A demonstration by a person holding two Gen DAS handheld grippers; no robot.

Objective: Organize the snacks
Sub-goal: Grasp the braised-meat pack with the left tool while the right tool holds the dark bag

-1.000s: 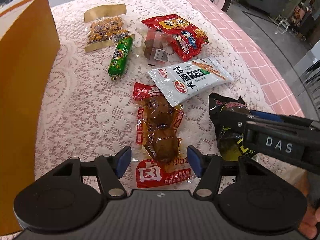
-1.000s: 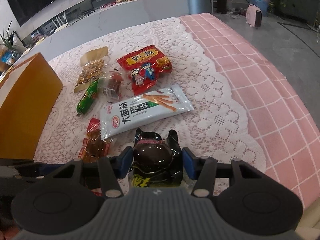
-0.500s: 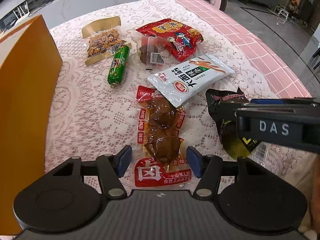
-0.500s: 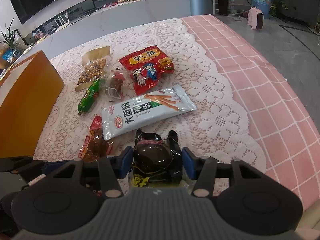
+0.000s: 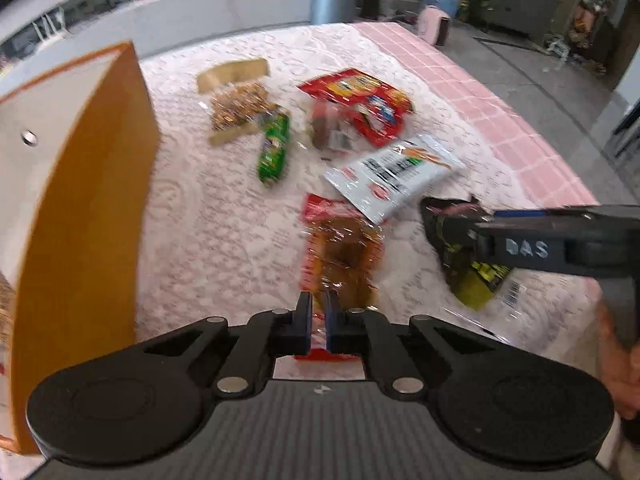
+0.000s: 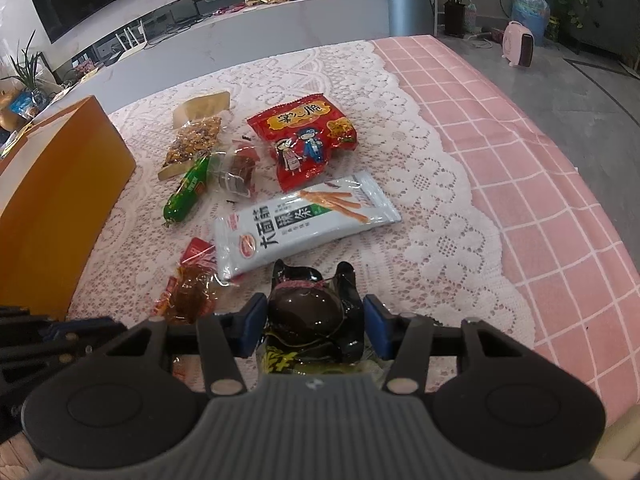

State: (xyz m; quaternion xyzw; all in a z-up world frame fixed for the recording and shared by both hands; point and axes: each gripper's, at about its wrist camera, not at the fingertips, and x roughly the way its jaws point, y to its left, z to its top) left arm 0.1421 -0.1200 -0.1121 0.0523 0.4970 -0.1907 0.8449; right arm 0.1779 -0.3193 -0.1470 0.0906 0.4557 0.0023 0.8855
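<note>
My left gripper (image 5: 317,326) is shut on the near end of the red-edged braised meat packet (image 5: 340,256), which also shows in the right wrist view (image 6: 192,284). My right gripper (image 6: 314,326) is open, its blue pads on either side of the black and yellow snack packet (image 6: 314,320), also seen in the left wrist view (image 5: 460,256). Further back lie a white strip-snack bag (image 6: 304,224), a red bag (image 6: 308,136), a green sausage (image 6: 188,190), a small clear packet (image 6: 238,172) and a nut packet (image 6: 196,142).
An orange box (image 5: 76,208) stands at the left on the lace cloth (image 6: 420,248); it also shows in the right wrist view (image 6: 56,208). The pink checked tablecloth (image 6: 540,168) runs to the table's right edge. A grey bin (image 6: 410,6) stands beyond the table.
My left gripper has shut on the meat packet's near end and its view has tilted up. The right gripper stays open around the black packet.
</note>
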